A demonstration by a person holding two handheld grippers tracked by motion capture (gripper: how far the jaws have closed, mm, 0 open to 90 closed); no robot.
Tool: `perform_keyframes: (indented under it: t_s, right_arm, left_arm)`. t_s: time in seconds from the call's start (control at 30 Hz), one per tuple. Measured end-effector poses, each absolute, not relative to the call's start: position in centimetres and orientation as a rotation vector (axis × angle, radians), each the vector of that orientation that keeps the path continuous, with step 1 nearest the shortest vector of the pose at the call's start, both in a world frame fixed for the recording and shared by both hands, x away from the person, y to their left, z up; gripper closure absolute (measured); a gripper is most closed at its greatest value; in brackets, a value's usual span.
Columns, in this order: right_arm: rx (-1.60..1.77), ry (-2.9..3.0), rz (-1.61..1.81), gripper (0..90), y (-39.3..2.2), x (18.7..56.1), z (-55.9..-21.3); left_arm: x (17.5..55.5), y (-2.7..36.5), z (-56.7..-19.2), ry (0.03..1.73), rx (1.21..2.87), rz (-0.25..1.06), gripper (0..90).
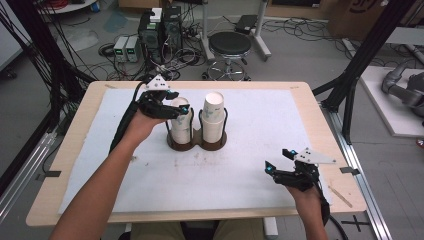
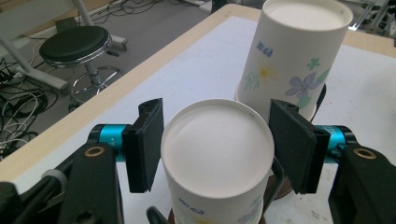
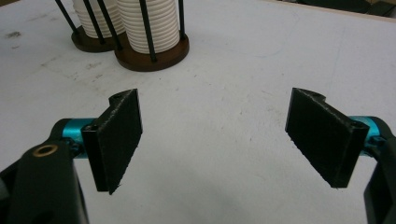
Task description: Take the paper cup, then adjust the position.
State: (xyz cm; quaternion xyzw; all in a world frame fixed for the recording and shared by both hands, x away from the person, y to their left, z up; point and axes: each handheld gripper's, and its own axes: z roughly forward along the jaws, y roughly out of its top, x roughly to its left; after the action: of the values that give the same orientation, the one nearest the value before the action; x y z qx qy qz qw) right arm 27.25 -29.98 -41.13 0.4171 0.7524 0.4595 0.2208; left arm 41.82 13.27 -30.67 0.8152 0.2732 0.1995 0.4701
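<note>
So your left tool (image 2: 217,149) is clamped on the top white paper cup with the flower print (image 2: 217,154), the upside-down one capping the left stack, with both black pads (image 2: 145,144) pressed against its sides right up near the flat bottom that faces the camera. In the high view that same left tool (image 1: 176,108) sits over the left half of the dark brown wooden double holder with thin black upright rods (image 1: 196,142), which stands a bit behind the middle of the tabletop (image 1: 70,150) on the white mat (image 1: 250,150). The second stack of upside-down flower-print paper cups (image 1: 214,117) is in the right half of the holder, just beside the one you've grabbed and standing a little taller; in the left gripper view it's right behind your right pad, purple and yellow flowers on its side (image 2: 294,56). Your right tool (image 1: 280,161) hangs low over the near right part of the mat, well apart from the holder, and its jaws are spread wide with nothing between them, just bare mat showing through the gap in the right gripper view (image 3: 214,140). A round black stool (image 1: 229,45) is on the floor past the far edge.
</note>
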Motion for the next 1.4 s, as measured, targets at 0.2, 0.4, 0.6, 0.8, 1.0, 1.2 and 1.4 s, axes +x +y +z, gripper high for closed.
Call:
perform_keyframes:
  t_s: [0.2, 0.4, 0.6, 0.8, 1.0, 1.2, 1.4]
  right_arm:
    - [1.148, 2.082, 1.269, 19.2, -29.9, 27.2, -41.1]
    - [1.148, 2.075, 1.282, 19.2, -29.8, 27.1, -41.0]
    - [1.142, 2.069, 1.292, 19.2, -29.8, 27.0, -40.9]
    - [1.136, 2.075, 1.319, 19.2, -29.7, 27.1, -40.8]
    - [1.112, 2.102, 1.333, 19.2, -28.9, 27.6, -40.9]
    - [1.07, 2.145, 1.373, 19.2, -27.9, 27.7, -40.8]
    - [1.047, 2.178, 1.394, 19.1, -27.0, 27.9, -40.8]
  left_arm:
    - [41.3, 13.5, -28.5, 0.674, 1.979, 0.517, 38.0]
    - [40.7, 14.6, -26.8, 0.683, 1.914, 0.519, 38.1]
    - [39.0, 16.5, -25.3, 0.665, 1.822, 0.491, 38.0]
    - [36.3, 18.5, -24.7, 0.639, 1.734, 0.464, 38.0]
    - [34.2, 19.9, -25.9, 0.622, 1.693, 0.429, 38.0]
    - [32.8, 19.7, -27.5, 0.609, 1.691, 0.391, 37.9]
    - [32.1, 18.8, -29.0, 0.577, 1.694, 0.347, 37.9]
